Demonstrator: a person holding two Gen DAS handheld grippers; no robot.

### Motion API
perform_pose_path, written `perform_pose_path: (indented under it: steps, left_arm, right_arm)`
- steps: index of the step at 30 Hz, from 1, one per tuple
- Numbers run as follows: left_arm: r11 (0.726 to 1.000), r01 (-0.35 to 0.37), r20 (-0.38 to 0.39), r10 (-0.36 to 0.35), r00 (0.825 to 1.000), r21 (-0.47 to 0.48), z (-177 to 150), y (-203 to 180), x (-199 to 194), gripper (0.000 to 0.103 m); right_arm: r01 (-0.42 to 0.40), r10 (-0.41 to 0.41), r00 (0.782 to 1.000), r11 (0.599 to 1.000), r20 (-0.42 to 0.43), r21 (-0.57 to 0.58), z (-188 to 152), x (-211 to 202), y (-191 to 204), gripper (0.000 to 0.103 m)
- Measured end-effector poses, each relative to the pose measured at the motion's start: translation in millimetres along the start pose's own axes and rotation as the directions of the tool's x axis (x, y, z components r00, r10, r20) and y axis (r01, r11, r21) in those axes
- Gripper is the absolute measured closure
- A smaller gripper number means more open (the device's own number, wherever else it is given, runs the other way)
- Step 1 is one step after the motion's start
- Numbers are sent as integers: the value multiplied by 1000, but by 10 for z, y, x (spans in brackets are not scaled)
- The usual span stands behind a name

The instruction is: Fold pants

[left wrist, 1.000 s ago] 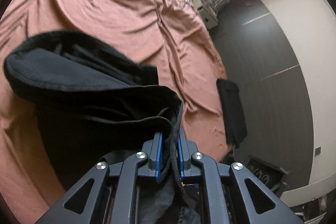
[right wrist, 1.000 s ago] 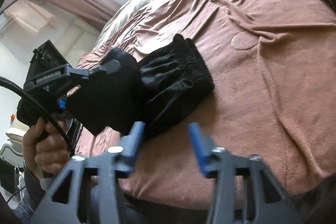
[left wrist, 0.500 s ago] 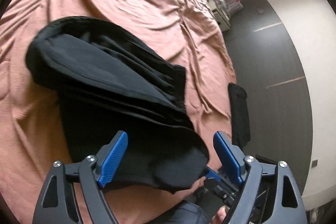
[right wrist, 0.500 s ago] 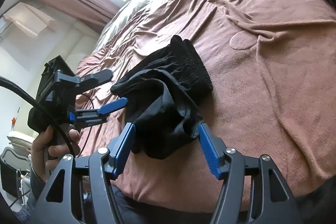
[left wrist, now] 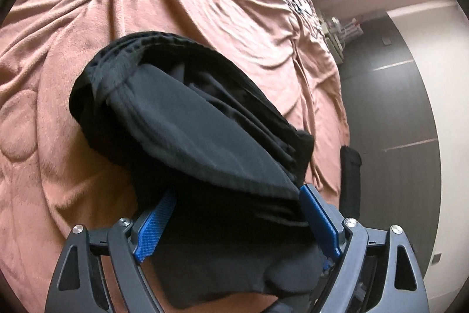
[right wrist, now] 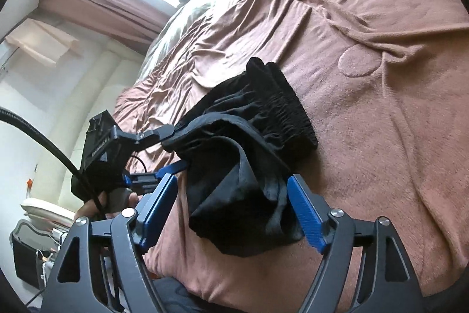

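1. My left gripper (left wrist: 234, 219) is spread wide, blue fingers (left wrist: 155, 225) either side of the near end of the black pants (left wrist: 205, 137). Those jaws opened a moment ago and have held about that wide since; the cloth lies loose between them, nothing pinched.
2. My right gripper (right wrist: 234, 210) has just been opening too, and it stands wide now. A slack fold of the pants (right wrist: 249, 166) sags between its fingers (right wrist: 304, 216), and I see no pad pressing on it.
3. The pants sit in a folded bundle on the brown bedspread (left wrist: 146, 5), near the edge of the bed closest to me, gathered elastic waistband (right wrist: 281, 107) on the far side.
4. From the right wrist camera I see my left gripper (right wrist: 176, 148) coming in from the left, one finger above the bundle's edge and one below it, a hand (right wrist: 102, 204) on its handle.
5. Off the bed's far side hangs another dark garment (left wrist: 350, 181).
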State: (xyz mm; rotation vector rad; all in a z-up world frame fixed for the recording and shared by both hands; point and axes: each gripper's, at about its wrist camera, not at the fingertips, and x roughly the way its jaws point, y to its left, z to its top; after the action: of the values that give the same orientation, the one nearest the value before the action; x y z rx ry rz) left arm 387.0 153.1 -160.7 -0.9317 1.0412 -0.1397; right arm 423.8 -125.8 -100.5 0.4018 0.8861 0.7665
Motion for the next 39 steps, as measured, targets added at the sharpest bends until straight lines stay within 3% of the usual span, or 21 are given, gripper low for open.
perform_pose_path:
  steps: [4,7,9,11,12,14,16,27,39]
  left_arm:
    - [1000,-26,44,26,999,3,111,47,15,16]
    - [999,-52,90,52,995,-9,148,89,-38,18]
    - [997,-81,125,80,989,1,173,76,-110,28]
    - [995,-100,138,97,986,9,214,52,-145,51]
    - [994,-105,141,102,985,12,239,39,-160,57]
    - [992,-126,146,121,982,24,301,-4,-179,81]
    - [990,-133,150,126,981,35,356,-54,-175,89]
    - [987,-102,163,81,983,125,516,-572,-127,93]
    - [971,-99,101,78,992,216,628,-1029,360,93]
  right_arm:
    - [46,-46,999,999,-17,-30,-9,123,56,30]
    - [76,-77,997,996,-29,-49,-8,177,84,55]
    - [93,-95,995,995,-31,-46,-6,180,76,75]
    - [98,-99,995,995,-24,-36,-6,158,55,84]
    - [93,-93,995,995,-20,-35,-13,130,51,89]
    - [80,-81,997,996,-11,-34,-24,82,59,92]
    - [73,-73,997,996,-4,-43,-46,42,79,95]
    - [44,-43,999,999,23,-32,-210,-161,57,97]
    - [33,-34,999,999,41,18,-326,-278,-21,97]
